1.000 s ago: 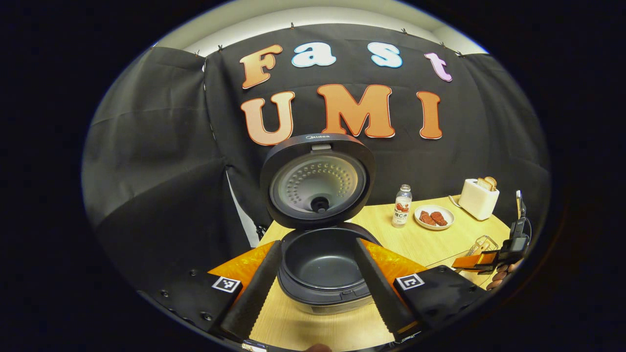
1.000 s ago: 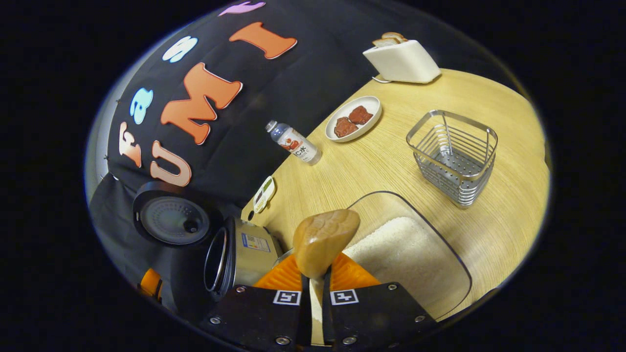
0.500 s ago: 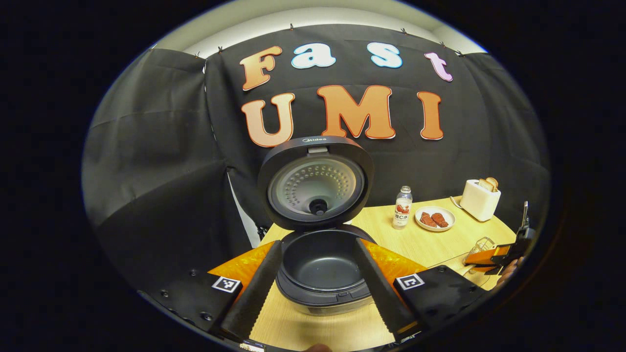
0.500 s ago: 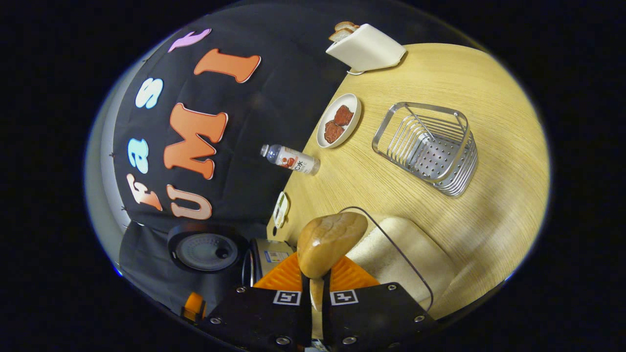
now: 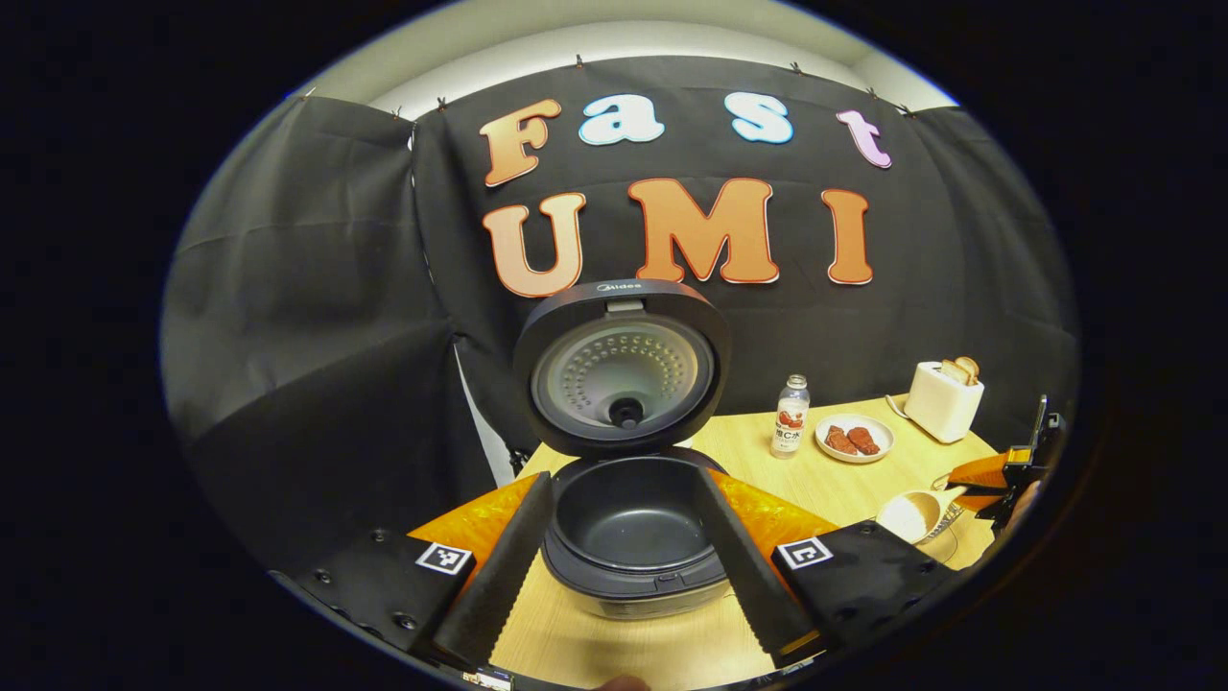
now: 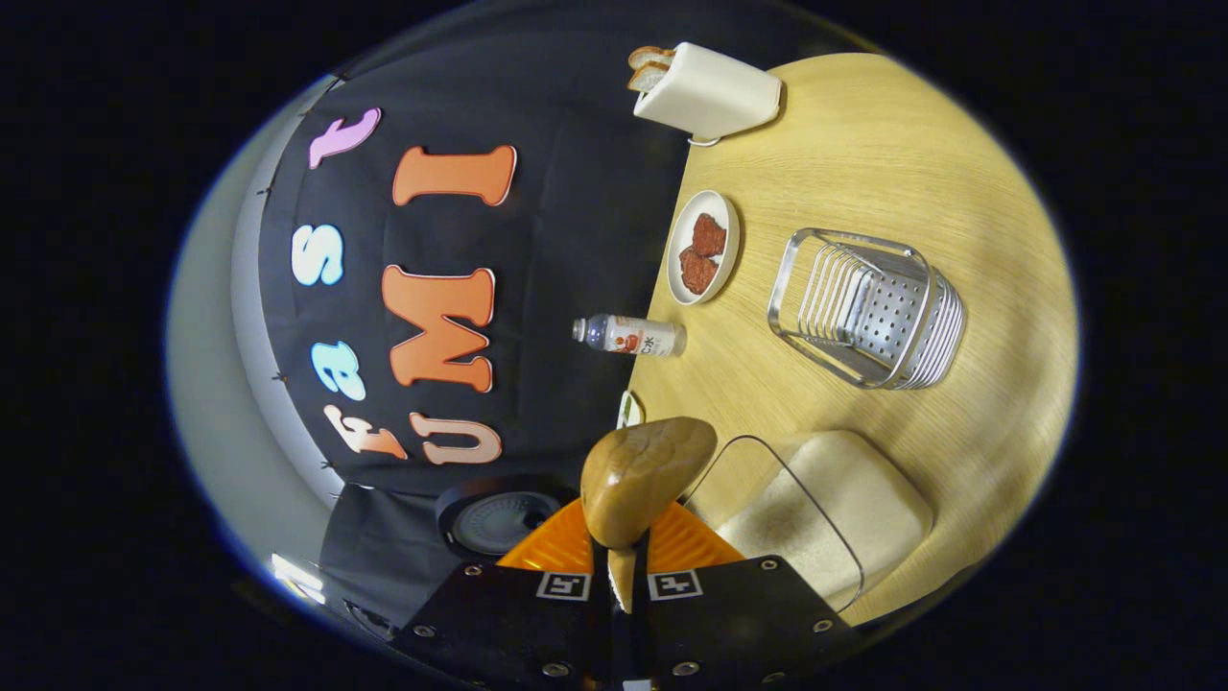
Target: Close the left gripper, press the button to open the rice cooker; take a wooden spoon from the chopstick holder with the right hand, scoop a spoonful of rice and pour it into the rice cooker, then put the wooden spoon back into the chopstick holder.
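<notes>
While right tool [image 6: 622, 576] clamps wooden spoon [image 6: 645, 470], left tool [image 5: 624, 566] spread, flanking open rice cooker [image 5: 628, 533].

Rice cooker [image 5: 628, 537] stands at the table's [image 5: 825, 480] near left, lid raised behind the pot. Bottle [image 5: 790, 416], plate [image 5: 855, 439] and toaster [image 5: 943, 399] are ranged rightward along the back edge. Chopstick holder [image 6: 868, 309] sits before the plate, rice container [image 6: 815, 513] nearer.
</notes>
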`<action>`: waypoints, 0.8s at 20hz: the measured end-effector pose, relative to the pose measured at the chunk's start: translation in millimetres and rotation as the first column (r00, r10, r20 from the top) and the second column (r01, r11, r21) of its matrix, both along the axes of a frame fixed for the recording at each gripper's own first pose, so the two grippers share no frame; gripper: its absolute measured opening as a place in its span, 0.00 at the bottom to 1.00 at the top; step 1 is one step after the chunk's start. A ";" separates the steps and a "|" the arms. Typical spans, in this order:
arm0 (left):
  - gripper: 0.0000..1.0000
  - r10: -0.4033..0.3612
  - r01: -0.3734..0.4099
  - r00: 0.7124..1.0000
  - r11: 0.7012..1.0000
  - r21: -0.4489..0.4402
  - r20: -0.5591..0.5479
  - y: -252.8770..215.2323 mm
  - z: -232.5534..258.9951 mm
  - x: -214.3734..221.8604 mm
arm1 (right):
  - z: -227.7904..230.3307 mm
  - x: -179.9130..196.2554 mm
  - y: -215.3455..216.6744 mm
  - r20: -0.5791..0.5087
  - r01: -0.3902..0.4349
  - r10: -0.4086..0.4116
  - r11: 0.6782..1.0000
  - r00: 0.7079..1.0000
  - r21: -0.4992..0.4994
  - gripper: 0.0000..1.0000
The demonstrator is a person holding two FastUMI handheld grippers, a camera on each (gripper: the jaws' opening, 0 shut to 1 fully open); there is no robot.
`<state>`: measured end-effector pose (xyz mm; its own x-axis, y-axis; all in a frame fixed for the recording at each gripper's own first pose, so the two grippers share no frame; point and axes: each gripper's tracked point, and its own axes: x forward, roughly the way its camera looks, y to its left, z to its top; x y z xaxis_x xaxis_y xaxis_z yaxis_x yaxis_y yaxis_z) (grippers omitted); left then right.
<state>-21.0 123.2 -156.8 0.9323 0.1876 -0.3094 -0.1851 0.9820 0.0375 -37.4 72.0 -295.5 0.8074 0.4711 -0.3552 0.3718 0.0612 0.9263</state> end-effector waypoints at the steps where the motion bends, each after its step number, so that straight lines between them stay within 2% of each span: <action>1: 0.92 0.006 -0.006 1.000 1.000 -0.001 0.005 1.9 1.6 -0.3 | 7.2 3.3 1.6 0.012 0.009 -0.010 0.999 1.000 0.035 0.08; 3: 0.92 0.019 -0.019 1.000 1.000 -0.001 0.015 7.1 4.1 -5.0 | 18.9 10.0 8.0 0.026 0.019 -0.022 0.996 0.999 0.091 0.08; 4: 1.00 0.026 -0.026 0.999 1.000 0.000 0.021 9.9 5.6 -6.6 | 25.8 15.9 13.0 0.033 0.018 -0.021 0.994 0.999 0.109 0.07; 11: 1.00 0.099 -0.100 0.993 0.995 0.019 0.063 45.0 14.8 -26.9 | 83.1 73.7 94.3 0.115 -0.094 0.074 0.979 0.991 0.180 0.07; 14: 0.99 0.125 -0.129 0.987 0.991 0.043 0.102 59.2 24.0 -34.1 | 91.2 93.5 136.6 0.129 -0.167 0.149 0.976 0.980 0.143 0.08; 15: 0.96 0.130 -0.136 0.985 0.989 0.049 0.109 61.6 25.1 -38.1 | 89.6 100.6 147.1 0.128 -0.183 0.169 0.978 0.977 0.104 0.07; 16: 1.00 0.139 -0.147 0.983 0.987 0.062 0.118 66.2 27.6 -41.5 | 87.8 106.8 157.2 0.123 -0.192 0.183 0.979 0.975 0.071 0.08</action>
